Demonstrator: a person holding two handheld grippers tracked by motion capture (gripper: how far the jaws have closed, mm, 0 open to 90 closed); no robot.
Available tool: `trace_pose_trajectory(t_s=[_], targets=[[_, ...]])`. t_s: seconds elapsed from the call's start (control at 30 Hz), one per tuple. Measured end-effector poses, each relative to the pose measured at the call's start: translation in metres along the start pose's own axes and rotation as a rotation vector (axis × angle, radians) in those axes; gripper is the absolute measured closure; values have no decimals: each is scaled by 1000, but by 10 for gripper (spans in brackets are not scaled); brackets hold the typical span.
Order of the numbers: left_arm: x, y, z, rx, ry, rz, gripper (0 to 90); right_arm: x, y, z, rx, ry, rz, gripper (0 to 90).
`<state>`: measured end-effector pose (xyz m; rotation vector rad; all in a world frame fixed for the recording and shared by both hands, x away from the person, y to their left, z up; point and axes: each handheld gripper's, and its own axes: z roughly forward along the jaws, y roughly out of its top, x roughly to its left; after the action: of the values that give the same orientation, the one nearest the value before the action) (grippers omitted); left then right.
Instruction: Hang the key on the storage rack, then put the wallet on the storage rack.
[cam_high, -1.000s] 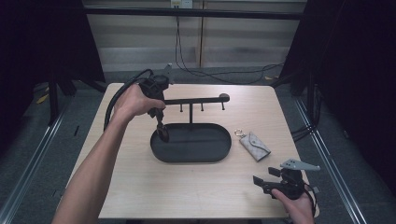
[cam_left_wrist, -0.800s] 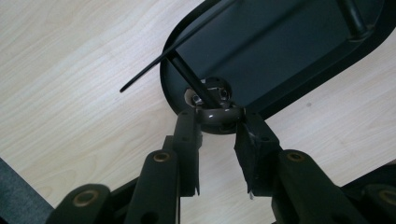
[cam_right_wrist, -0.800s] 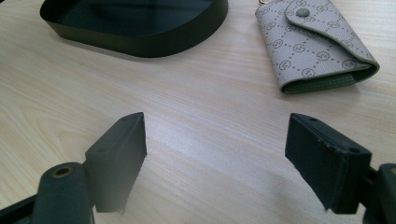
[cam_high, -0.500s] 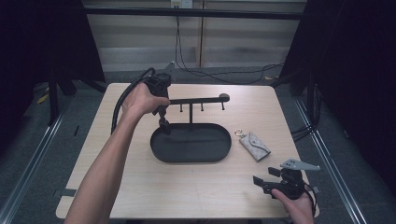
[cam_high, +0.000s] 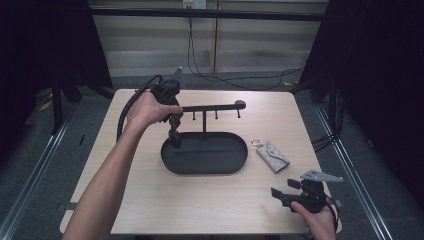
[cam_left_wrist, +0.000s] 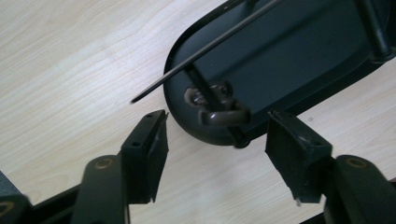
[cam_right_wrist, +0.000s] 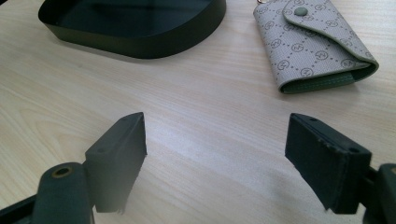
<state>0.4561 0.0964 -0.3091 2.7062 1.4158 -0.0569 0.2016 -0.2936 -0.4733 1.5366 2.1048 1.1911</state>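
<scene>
Now, your right gripper (cam_high: 295, 192) rests near the table's (cam_high: 150, 210) front edge, jaws spread on nothing | key pouch (cam_high: 272, 156) lies just ahead, long axis slanting, bare wood around it | farther, your left gripper (cam_high: 173, 131) gapes over the tray's (cam_high: 205, 167) left end, beneath the hook rack (cam_high: 215, 106).

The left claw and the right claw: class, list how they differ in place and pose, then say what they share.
The left claw is at the far left end of the black tray, over its rim; the right claw sits at the table's near right corner, short of the key pouch.
The left claw points down at the tray; the right claw lies low, pointing across the table.
Shared: both are open, holding nothing.
</scene>
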Motion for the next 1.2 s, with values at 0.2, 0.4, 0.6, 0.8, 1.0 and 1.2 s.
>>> trace_pose_trajectory(t_s=[0.2, 0.4, 0.6, 0.8, 1.0, 1.2], targets=[[-1, -10, -7, -39, 4, 20, 327, 0, 0, 0, 6, 0, -1, 205], [-6, -17, -8, -72, 8, 44, 305, 0, 0, 0, 2, -3, -3, 205], [-10, -23, -10, -97, -7, 69, 256, 0, 0, 0, 5, -2, -3, 205], [-6, -34, -7, -109, -35, 100, 203, 0, 0, 0, 1, -3, -2, 204], [0, -45, -5, -126, -48, 143, 205, 0, 0, 1, 7, -8, 9, 204], [5, -60, 0, -156, -72, 170, 204, 0, 0, 1, 6, -10, 10, 204]])
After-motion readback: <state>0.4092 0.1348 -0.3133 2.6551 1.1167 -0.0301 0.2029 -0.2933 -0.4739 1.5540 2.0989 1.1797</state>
